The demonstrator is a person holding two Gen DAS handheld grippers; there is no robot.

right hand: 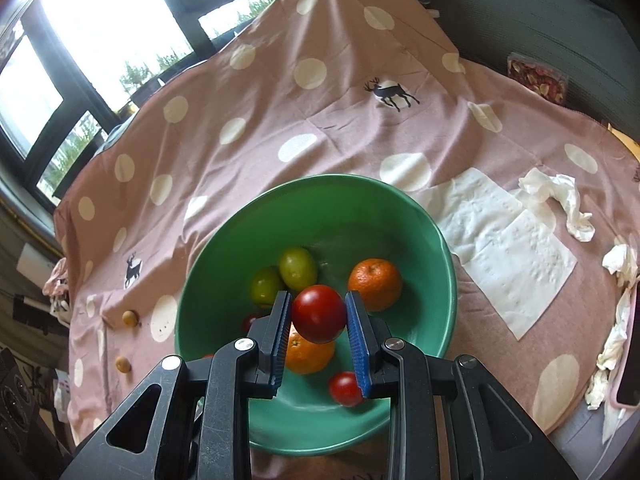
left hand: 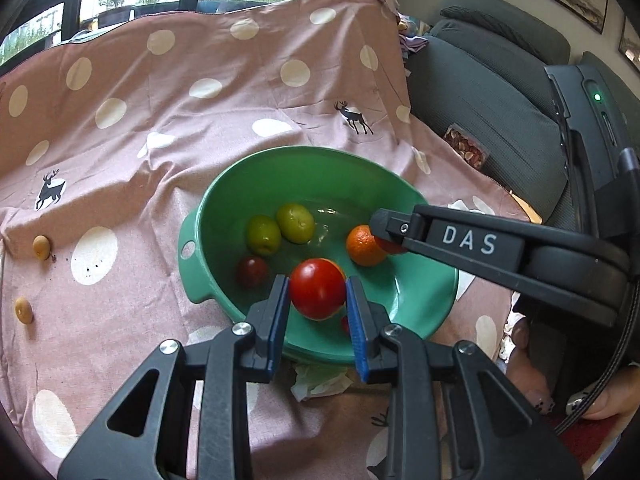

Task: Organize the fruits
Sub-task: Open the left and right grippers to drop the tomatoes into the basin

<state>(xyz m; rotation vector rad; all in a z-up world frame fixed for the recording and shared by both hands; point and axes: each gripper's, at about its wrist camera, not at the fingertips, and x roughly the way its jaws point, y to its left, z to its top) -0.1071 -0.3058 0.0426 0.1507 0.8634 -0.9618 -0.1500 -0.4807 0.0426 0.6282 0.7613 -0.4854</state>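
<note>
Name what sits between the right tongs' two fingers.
A red tomato fills the gap in the right tongs, above an orange in the green bowl; the right wrist view shows it.

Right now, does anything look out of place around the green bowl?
Yes. Two small tan fruits lie on the spotted cloth, left of the green bowl and outside it. Crumpled tissues litter the cloth on its right.

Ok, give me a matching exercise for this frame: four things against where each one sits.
Things:
1. green fruits
2. red tomato
3. flat napkin
4. brown fruits

Places:
a. between the right gripper fingers
b. on the cloth, right of the bowl
c. on the cloth, left of the bowl
d. inside the bowl

Pairs: 1-d, 2-a, 3-b, 4-c
</note>
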